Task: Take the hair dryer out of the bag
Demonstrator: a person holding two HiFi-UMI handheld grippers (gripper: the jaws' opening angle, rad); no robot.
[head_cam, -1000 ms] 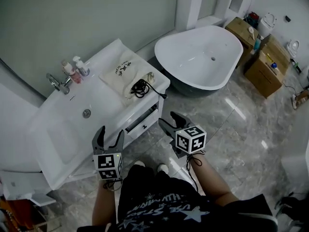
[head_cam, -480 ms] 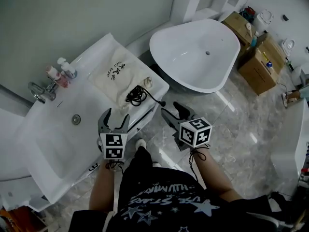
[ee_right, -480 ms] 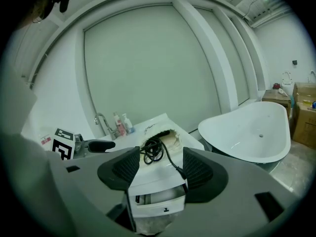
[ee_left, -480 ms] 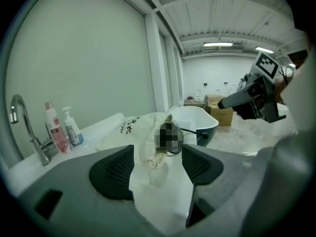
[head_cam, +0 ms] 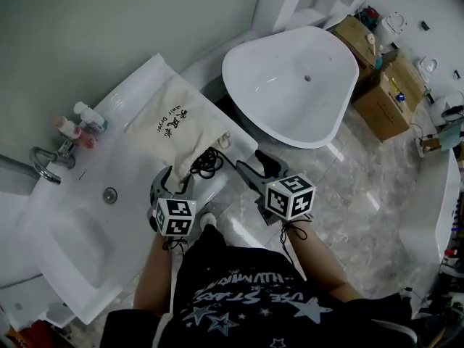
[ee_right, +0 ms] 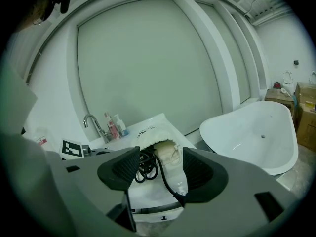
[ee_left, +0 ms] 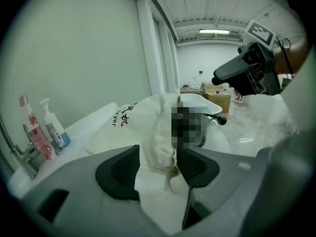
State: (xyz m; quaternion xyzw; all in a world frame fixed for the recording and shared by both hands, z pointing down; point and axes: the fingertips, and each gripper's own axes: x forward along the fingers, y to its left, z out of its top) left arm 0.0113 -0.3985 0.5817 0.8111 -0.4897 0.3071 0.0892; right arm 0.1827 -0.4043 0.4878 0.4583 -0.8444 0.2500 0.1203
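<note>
Pointing down at white bathroom vanity surface (head_cam: 127, 96), left gripper (head_cam: 172, 183) is closing jaws around cream cloth bag (head_cam: 170, 133); right gripper (head_cam: 254, 167) is hovering open, empty.

A white tabletop (head_cam: 145, 85) runs from 9 to 11 o'clock, with a sink (head_cam: 83, 227) sunk in at 8. A faucet (head_cam: 43, 165) stands at 9, two bottles (head_cam: 81, 124) just beside it. A bathtub (head_cam: 290, 85) sits at 1, cardboard boxes (head_cam: 377, 96) at 2, on a marble floor (head_cam: 355, 216).
</note>
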